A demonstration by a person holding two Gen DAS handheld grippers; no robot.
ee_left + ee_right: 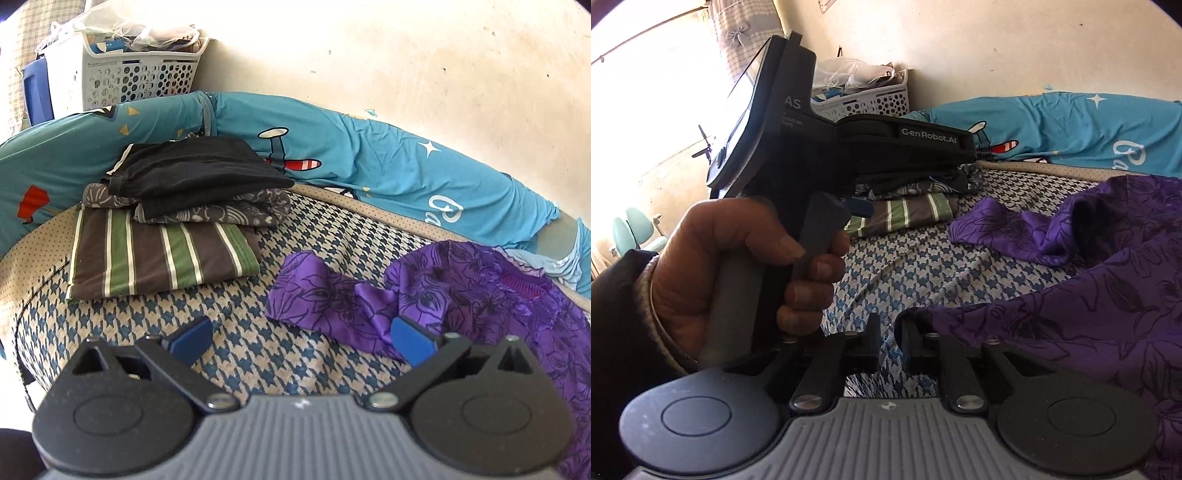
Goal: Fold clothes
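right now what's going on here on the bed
A person is folding clothes on a bed with a handheld tool in each hand. A purple floral garment lies unfolded on the houndstooth bedcover. The left tool is open, one fingertip right at the garment's sleeve, gripping nothing. The right tool is nearly closed at the garment's near edge; whether it pinches cloth is unclear. Behind sits a pile of folded clothes, a striped piece at the bottom and a black one on top.
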